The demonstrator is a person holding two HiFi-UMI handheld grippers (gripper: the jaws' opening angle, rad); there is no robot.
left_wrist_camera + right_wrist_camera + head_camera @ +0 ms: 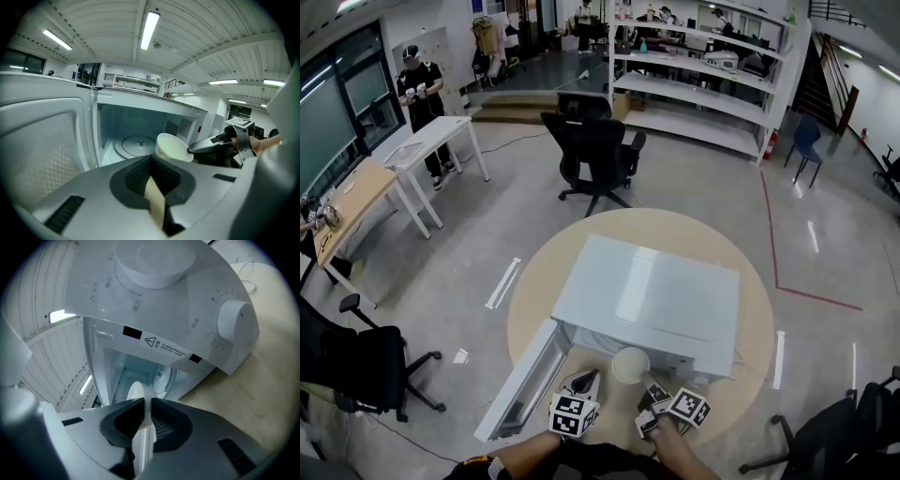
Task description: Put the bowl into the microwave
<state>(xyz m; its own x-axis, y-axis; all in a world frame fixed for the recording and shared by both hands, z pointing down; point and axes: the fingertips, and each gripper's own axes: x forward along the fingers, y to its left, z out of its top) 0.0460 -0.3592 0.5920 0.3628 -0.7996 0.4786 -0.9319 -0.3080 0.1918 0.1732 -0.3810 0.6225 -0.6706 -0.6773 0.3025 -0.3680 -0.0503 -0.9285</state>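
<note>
The white bowl (630, 364) hangs at the mouth of the open microwave (656, 295), its rim pinched between the jaws of the right gripper (146, 403). The left gripper (152, 161) hovers just beside it, jaws together on nothing, pointing into the cavity beside the swung-out door (525, 380).

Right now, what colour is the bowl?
The bowl is cream-white; the left gripper view shows it best.

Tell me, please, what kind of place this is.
Probably an open-plan office or lab workspace, not a kitchen: black office chairs, white desks and long white shelves stand on a polished floor, while the microwave sits on a round wooden table.
</note>
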